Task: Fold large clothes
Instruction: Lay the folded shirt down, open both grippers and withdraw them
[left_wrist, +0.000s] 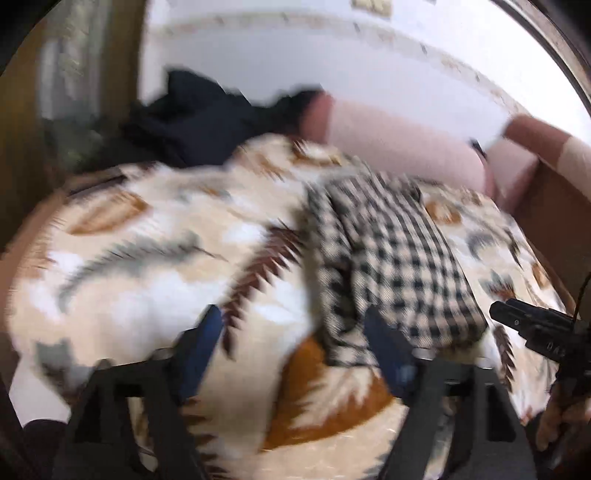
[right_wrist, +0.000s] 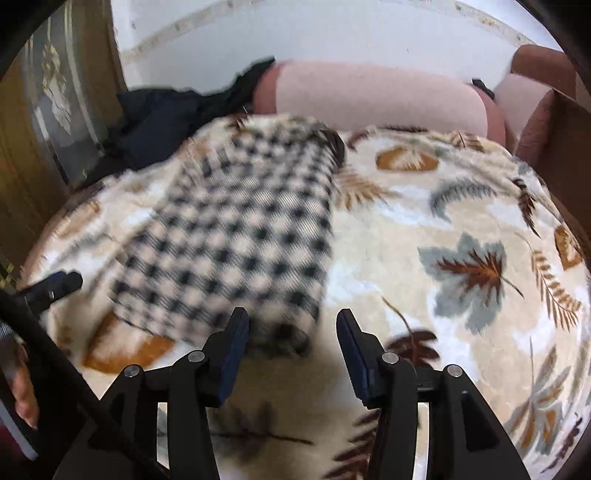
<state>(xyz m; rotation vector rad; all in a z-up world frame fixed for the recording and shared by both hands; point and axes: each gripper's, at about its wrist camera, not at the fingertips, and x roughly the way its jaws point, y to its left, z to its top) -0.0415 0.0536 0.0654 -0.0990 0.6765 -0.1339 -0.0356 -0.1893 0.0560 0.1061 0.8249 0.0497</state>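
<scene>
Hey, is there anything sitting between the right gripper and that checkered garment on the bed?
Nothing visible. The right gripper is open just short of the near edge of the checkered garment, with only the leaf-patterned blanket beneath. The dark clothes lie behind it.

A black-and-cream checked garment lies folded into a long, narrow bundle on the leaf-patterned blanket.
</scene>
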